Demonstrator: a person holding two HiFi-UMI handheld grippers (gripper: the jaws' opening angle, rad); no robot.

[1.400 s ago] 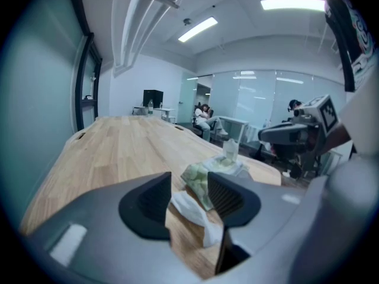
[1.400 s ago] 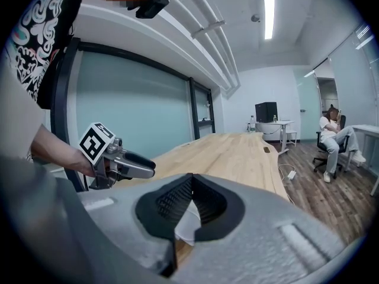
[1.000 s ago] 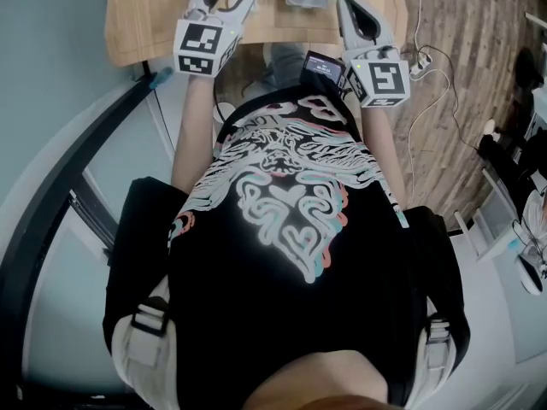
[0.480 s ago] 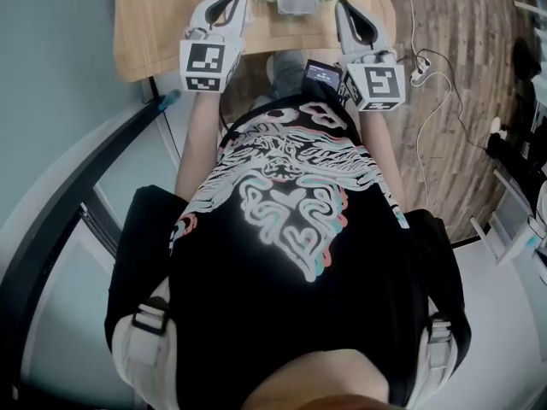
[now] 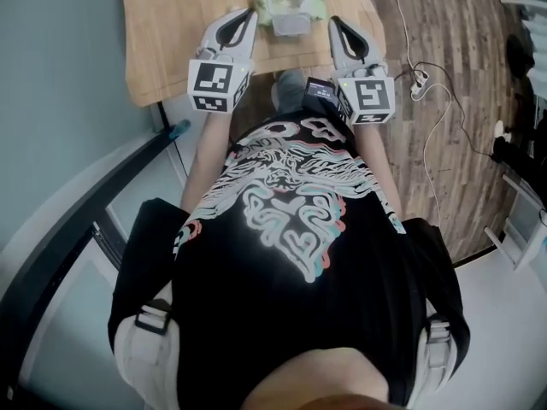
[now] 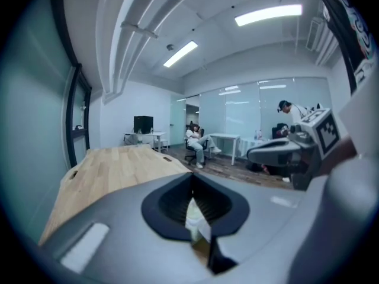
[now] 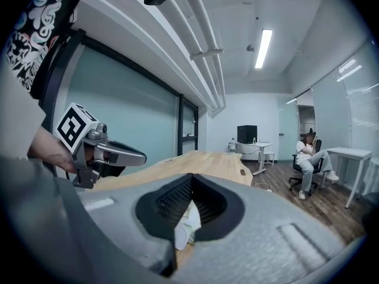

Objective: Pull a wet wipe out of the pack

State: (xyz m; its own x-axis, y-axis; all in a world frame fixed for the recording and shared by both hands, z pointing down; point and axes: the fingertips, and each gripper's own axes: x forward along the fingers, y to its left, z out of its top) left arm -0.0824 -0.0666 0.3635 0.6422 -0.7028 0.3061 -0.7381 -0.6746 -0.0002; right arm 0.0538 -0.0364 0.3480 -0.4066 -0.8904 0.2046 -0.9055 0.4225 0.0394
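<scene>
Jaws on the left gripper (image 5: 248,14), spread 1 second ago, now meet on nothing; the right gripper (image 5: 335,22) is closed too. Pack (image 5: 291,5) lies on the counter (image 5: 188,15) between them, far side, gripped by neither.

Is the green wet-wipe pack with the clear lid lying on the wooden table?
Yes, in the head view the green wet-wipe pack lies flat on the wooden table.

Right gripper (image 7: 192,176), jaws together, before wooden table (image 7: 204,161); left gripper (image 7: 137,157) alongside.

A pale wooden table (image 5: 171,32) stands on plank flooring (image 5: 436,84) beneath strip lights (image 7: 263,48) on a white ceiling (image 7: 237,7).
</scene>
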